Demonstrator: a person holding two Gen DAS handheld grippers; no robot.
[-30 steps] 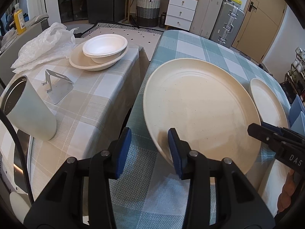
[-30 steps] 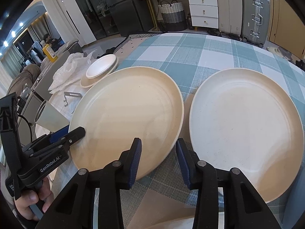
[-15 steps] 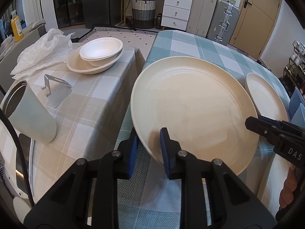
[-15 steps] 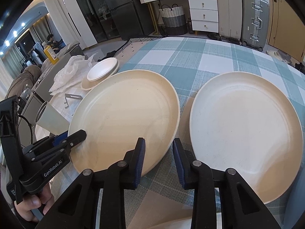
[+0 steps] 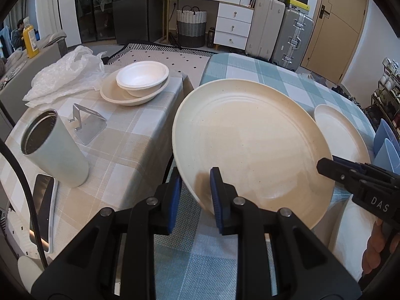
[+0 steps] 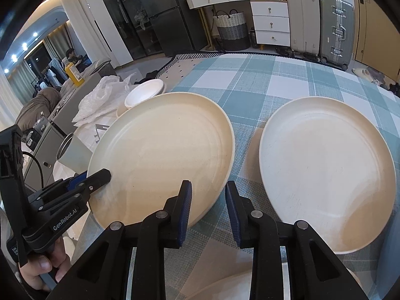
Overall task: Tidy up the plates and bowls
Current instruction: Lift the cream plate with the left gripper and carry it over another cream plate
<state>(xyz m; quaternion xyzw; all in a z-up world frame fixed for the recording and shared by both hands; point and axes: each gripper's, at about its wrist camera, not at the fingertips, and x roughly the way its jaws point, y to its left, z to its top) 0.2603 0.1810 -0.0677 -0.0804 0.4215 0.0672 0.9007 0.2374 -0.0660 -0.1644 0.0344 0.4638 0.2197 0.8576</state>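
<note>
A large cream plate [image 5: 250, 145] [image 6: 162, 150] sits tilted over the blue-checked table [image 6: 262, 92], its left side raised. My left gripper [image 5: 195, 182] [image 6: 100, 175] is shut on the plate's near-left rim, one pad inside and one outside. My right gripper [image 6: 208, 187] [image 5: 325, 166] has its fingers closed tight across the near-right rim of the same plate. A second cream plate [image 6: 325, 170] [image 5: 337, 130] lies flat to the right. On the beige-checked side table [image 5: 130, 150], a white bowl [image 5: 142, 75] [image 6: 145, 92] rests inside a cream dish [image 5: 130, 97].
The side table also carries a pale green cup [image 5: 55, 147], a metal stand [image 5: 87, 125], a crumpled plastic bag [image 5: 65, 75] and a phone [image 5: 42, 207]. A narrow gap separates the two tables. Blue pieces [image 5: 385, 145] stand at the far right edge.
The left jaws closed onto the plate's rim, then rose, lifting and tilting its left side. The right jaws narrowed around the near-right rim and the right gripper stayed in place.
</note>
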